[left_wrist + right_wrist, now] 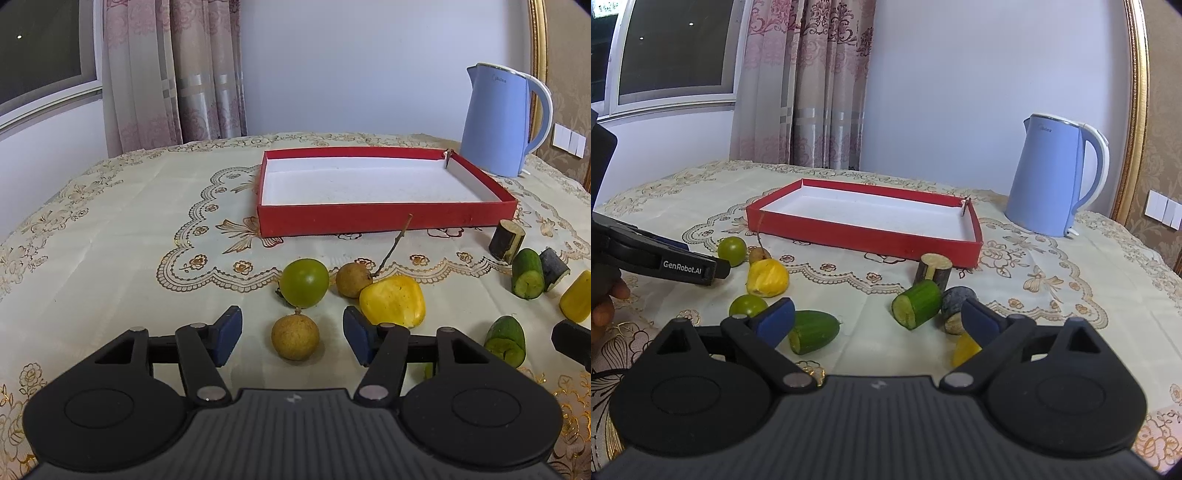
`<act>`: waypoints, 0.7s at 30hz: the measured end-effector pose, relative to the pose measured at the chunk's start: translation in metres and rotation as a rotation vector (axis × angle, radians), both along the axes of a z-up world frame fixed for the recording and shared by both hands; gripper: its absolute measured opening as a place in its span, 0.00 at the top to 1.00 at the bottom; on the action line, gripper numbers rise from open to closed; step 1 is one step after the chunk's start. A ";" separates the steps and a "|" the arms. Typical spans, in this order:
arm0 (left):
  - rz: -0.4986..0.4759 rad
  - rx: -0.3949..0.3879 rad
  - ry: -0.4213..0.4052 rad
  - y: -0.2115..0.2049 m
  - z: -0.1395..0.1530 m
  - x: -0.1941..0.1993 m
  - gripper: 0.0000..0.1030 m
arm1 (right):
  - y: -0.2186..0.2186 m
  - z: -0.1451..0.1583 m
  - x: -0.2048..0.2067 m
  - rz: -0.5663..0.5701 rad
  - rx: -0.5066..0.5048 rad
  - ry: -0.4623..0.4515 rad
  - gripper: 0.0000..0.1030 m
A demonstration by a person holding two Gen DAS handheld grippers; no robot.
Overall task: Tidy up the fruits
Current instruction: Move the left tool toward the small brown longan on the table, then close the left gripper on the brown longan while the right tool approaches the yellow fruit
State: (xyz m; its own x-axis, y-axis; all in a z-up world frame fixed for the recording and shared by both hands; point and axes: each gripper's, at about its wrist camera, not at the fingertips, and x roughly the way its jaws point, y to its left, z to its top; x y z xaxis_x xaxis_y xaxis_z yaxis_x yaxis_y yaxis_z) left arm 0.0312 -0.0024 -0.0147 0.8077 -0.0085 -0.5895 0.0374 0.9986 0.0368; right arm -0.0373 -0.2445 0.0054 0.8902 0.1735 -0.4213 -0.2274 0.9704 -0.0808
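My left gripper [292,340] is open, its blue pads on either side of a brown longan [295,337] on the tablecloth. Beyond it lie a green round fruit [304,282], a second longan with a stem [352,279] and a yellow fruit piece [392,301]. The empty red tray [384,218] stands further back. My right gripper [879,317] is open and empty above cucumber pieces [812,331] [916,303], a dark sugarcane piece [955,309], another sugarcane piece [935,268] and a yellow piece [964,349]. The left gripper [701,269] shows at the left of the right wrist view.
A blue electric kettle [498,122] stands at the back right beside the tray, also in the right wrist view [1052,177]. A green fruit [748,305] lies near my right gripper's left finger. Curtains and a window are behind the table.
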 end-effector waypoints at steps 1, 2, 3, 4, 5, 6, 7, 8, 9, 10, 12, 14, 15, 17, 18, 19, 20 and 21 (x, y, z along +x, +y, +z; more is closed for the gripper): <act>0.000 0.001 -0.001 0.000 0.000 -0.001 0.38 | 0.000 0.000 0.000 -0.001 0.001 -0.001 0.05; 0.001 0.005 -0.003 -0.001 0.000 -0.001 0.34 | -0.001 0.000 0.000 -0.001 0.002 -0.001 0.05; 0.003 0.009 -0.006 -0.001 0.000 -0.001 0.30 | -0.001 0.000 0.000 -0.001 0.002 -0.001 0.05; 0.006 0.011 -0.009 -0.001 0.001 -0.001 0.28 | -0.001 0.000 0.000 -0.002 0.001 -0.002 0.05; 0.008 0.013 -0.013 -0.001 0.001 -0.002 0.26 | -0.001 0.001 0.000 -0.002 0.000 -0.003 0.05; 0.010 0.015 -0.015 -0.002 0.002 -0.002 0.25 | -0.001 0.001 -0.001 -0.002 0.000 -0.003 0.05; 0.012 0.016 -0.016 -0.001 0.002 -0.002 0.24 | -0.001 0.001 -0.001 -0.003 0.000 -0.003 0.05; 0.014 0.016 -0.016 -0.001 0.002 -0.002 0.23 | -0.001 0.001 -0.001 -0.002 -0.001 -0.004 0.05; 0.016 0.016 -0.016 -0.001 0.002 -0.002 0.23 | -0.001 0.001 -0.001 -0.002 -0.002 -0.005 0.05; 0.017 0.016 -0.016 -0.001 0.002 -0.002 0.23 | -0.002 0.001 -0.001 -0.002 -0.001 -0.004 0.05; 0.019 0.018 -0.016 -0.001 0.003 -0.002 0.23 | -0.002 0.002 -0.001 0.000 0.002 -0.004 0.06; 0.020 0.017 -0.017 0.000 0.003 -0.002 0.23 | -0.002 0.003 -0.002 0.002 0.003 -0.005 0.06; 0.021 0.017 -0.016 0.000 0.003 -0.002 0.22 | -0.002 0.003 -0.002 0.003 0.003 -0.005 0.06; 0.024 0.016 -0.016 0.000 0.003 -0.002 0.19 | -0.002 0.003 -0.002 0.002 0.002 -0.003 0.06; 0.025 0.016 -0.018 0.001 0.003 -0.002 0.16 | -0.002 0.003 -0.002 0.002 0.003 -0.004 0.06; 0.027 0.018 -0.021 0.001 0.003 -0.002 0.16 | -0.002 0.004 -0.002 0.001 0.004 -0.004 0.06; 0.028 0.020 -0.023 0.001 0.003 -0.002 0.16 | -0.003 0.004 -0.002 0.000 0.005 -0.005 0.06; 0.028 0.021 -0.024 0.001 0.004 -0.003 0.16 | -0.003 0.004 -0.002 0.000 0.006 -0.005 0.06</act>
State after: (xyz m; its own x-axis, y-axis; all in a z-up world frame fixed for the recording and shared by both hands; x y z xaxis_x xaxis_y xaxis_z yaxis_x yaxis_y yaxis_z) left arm 0.0286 -0.0016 -0.0111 0.8214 0.0270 -0.5698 0.0078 0.9983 0.0586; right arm -0.0390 -0.2472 0.0096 0.8922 0.1764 -0.4157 -0.2272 0.9709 -0.0757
